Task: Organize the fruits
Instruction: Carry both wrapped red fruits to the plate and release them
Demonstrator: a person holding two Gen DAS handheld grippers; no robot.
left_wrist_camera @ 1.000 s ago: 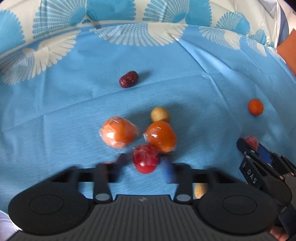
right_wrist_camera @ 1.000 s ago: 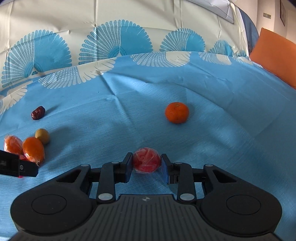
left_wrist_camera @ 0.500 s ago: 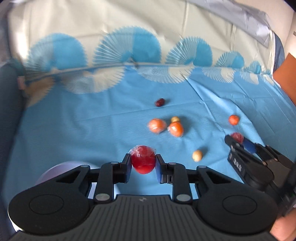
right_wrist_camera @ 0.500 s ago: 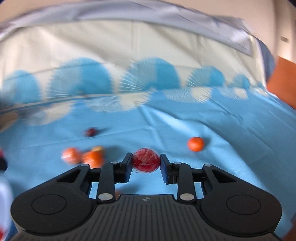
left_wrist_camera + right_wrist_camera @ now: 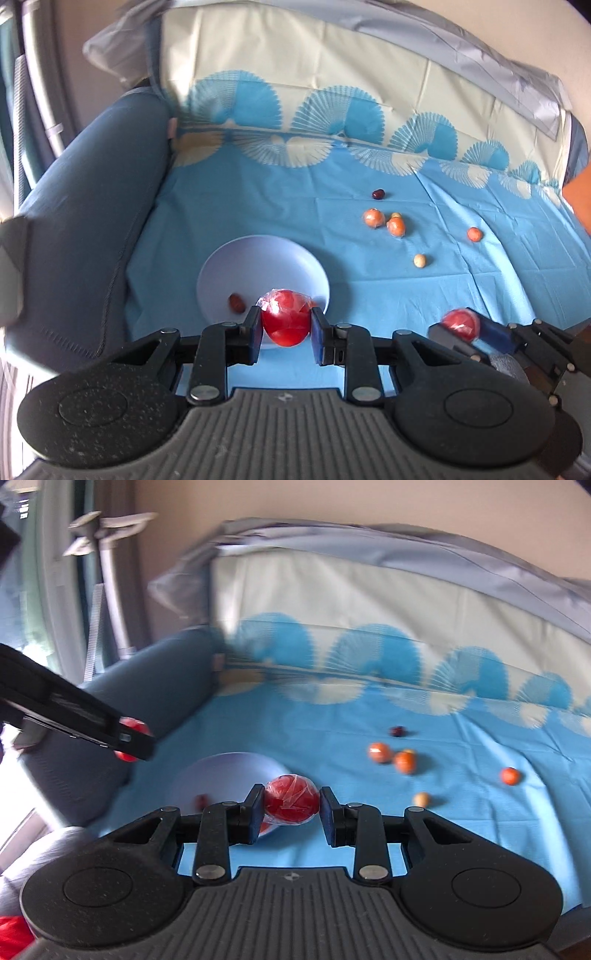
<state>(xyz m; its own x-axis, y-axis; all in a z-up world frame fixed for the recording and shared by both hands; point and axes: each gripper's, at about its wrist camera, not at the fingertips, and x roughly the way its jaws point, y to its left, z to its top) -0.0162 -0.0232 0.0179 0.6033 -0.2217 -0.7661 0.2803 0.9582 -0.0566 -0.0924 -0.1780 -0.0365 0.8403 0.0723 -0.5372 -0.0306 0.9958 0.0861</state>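
Note:
My left gripper [image 5: 285,321] is shut on a red fruit in clear wrap [image 5: 286,328], held above the near edge of a pale lilac plate [image 5: 258,266]. A small reddish-brown fruit [image 5: 236,302] lies in that plate. My right gripper [image 5: 291,799] is shut on a second wrapped red fruit [image 5: 291,805], just right of the plate [image 5: 221,771]. In the left wrist view the right gripper [image 5: 461,325] shows at the lower right. On the blue cloth farther off lie two wrapped orange fruits [image 5: 373,218], a dark date [image 5: 378,194], a small orange [image 5: 474,234] and a beige fruit [image 5: 420,260].
A dark blue-grey sofa arm [image 5: 92,221] bounds the cloth on the left. The cloth-covered backrest [image 5: 332,66] rises behind. An orange cushion [image 5: 580,199] sits at the right edge. Something red [image 5: 11,938] shows at the bottom left of the right wrist view.
Both grippers rose off the cloth with their red fruits and swung left. The plate and the sofa arm have come into view, and the loose fruits now lie farther off.

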